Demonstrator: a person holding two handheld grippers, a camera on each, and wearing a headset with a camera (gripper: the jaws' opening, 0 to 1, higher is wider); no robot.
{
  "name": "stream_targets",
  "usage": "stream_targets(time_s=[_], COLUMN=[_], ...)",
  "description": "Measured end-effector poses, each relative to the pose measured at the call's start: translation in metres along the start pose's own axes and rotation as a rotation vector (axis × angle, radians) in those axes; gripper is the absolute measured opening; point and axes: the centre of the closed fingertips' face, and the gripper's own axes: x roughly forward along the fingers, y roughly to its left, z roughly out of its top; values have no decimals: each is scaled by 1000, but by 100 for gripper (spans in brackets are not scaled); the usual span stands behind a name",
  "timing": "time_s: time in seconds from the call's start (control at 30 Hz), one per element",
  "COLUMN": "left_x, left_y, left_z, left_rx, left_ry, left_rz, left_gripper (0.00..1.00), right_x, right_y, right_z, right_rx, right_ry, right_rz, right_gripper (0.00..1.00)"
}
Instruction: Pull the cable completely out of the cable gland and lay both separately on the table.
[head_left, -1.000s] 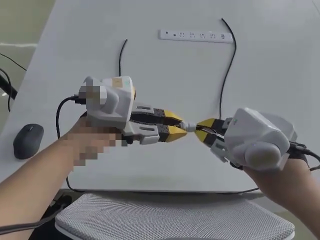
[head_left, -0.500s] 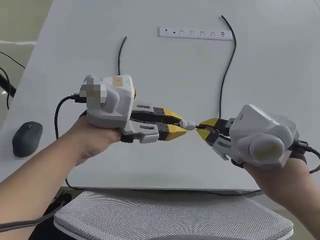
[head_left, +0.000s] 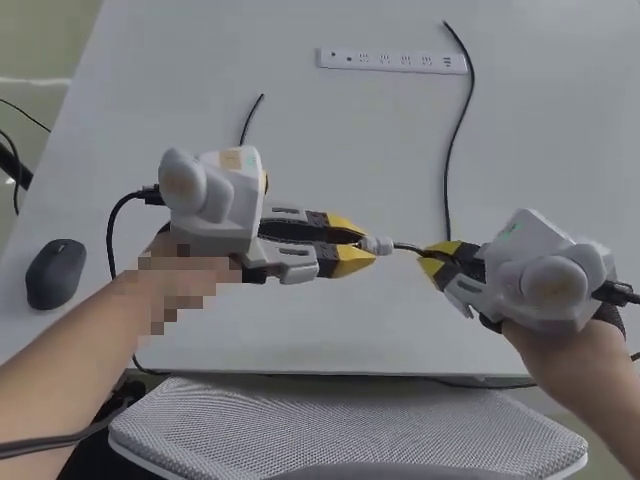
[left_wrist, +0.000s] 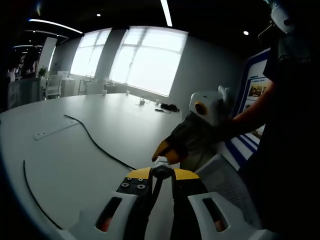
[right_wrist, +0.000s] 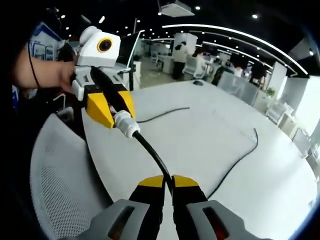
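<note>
Over white table (head_left: 400, 130), cable (head_left: 408, 246) drawn further out; gland (head_left: 378, 244) clamped tight in L gripper (head_left: 366, 250), cable in R gripper (head_left: 428, 258); not freed yet.

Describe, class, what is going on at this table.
A person holds a gripper in each hand above the table. The left gripper is shut on the gland, the right gripper on the cable. The cable is not yet out of the gland; neither lies on the table.

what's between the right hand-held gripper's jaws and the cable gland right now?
A bare stretch of black cable, running from the right hand-held gripper to the cable gland in the left hand-held gripper. Right gripper view shows it plainly.
</note>
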Motion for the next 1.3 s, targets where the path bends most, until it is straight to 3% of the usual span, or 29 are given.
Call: stream_targets(time_s=[0.33,0.5,0.93,1.0,1.3], left_x=[2,6,4,4,1], left_y=[1,-1,3,4,7], left_z=[-2,-3,-4,-4,0], left_rx=[-17,-19,-14,-13,-17], left_ry=[-13,-9,-2,0,-15], left_rz=[3,4,13,17,22], left_gripper=[15,15,15,15,15], right_x=[6,9,3,2,-5], right_y=[-16,-13,-9,-9,-13], right_z=[-33,-39,-40,-39,-29], right_rx=[240,286,219,154,13], right_ry=[77,92,79,79,58], right_rz=[-60,-54,-42,-50,-84], right_gripper=[0,0,1,1,1])
